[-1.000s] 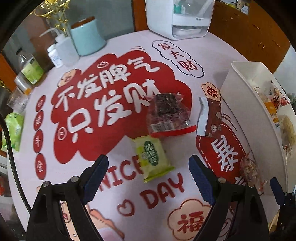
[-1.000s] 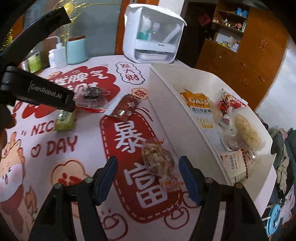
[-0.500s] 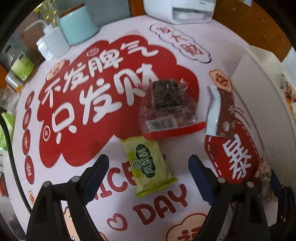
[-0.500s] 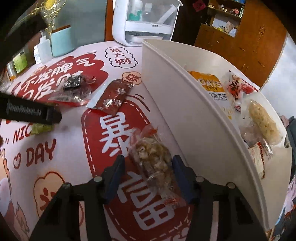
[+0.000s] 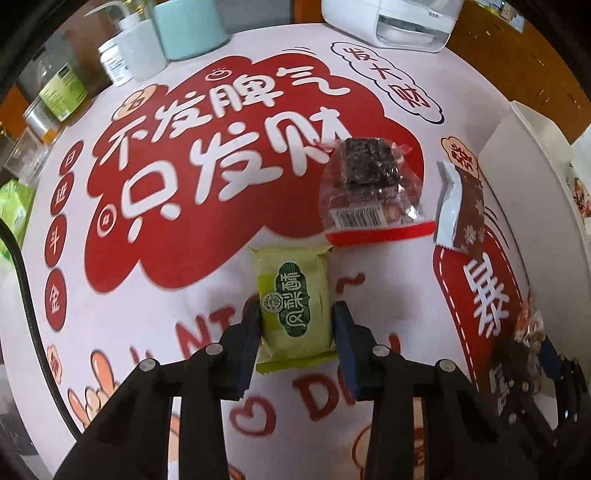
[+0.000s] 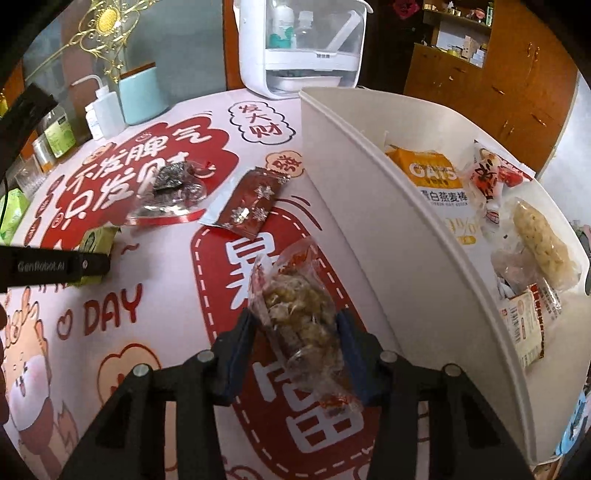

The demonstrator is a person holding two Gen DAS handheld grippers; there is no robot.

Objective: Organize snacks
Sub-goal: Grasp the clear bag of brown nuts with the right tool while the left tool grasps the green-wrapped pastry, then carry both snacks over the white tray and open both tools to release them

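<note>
My left gripper (image 5: 295, 317) is shut on a green snack packet (image 5: 293, 304) that lies on the printed tablecloth. My right gripper (image 6: 295, 325) is shut on a clear bag of golden crunchy snack (image 6: 301, 317), lifted a little off the cloth beside the white bin (image 6: 369, 206). A clear packet with a dark square snack (image 5: 369, 188) and a dark red sachet (image 5: 461, 210) lie further out on the cloth. They also show in the right wrist view, the dark snack (image 6: 170, 188) and the sachet (image 6: 247, 203). The bin holds several snacks, among them an orange oat bar pack (image 6: 439, 181).
A white appliance (image 6: 299, 48) stands at the table's far edge. A teal canister (image 5: 188, 26), a squeeze bottle (image 5: 136, 48) and small jars (image 5: 62, 92) line the far left. A wooden cabinet (image 6: 491, 81) stands behind the bin.
Both grippers moved forward and down and closed. The left one closed on the green packet, the right one on the clear snack bag and raised it slightly.
</note>
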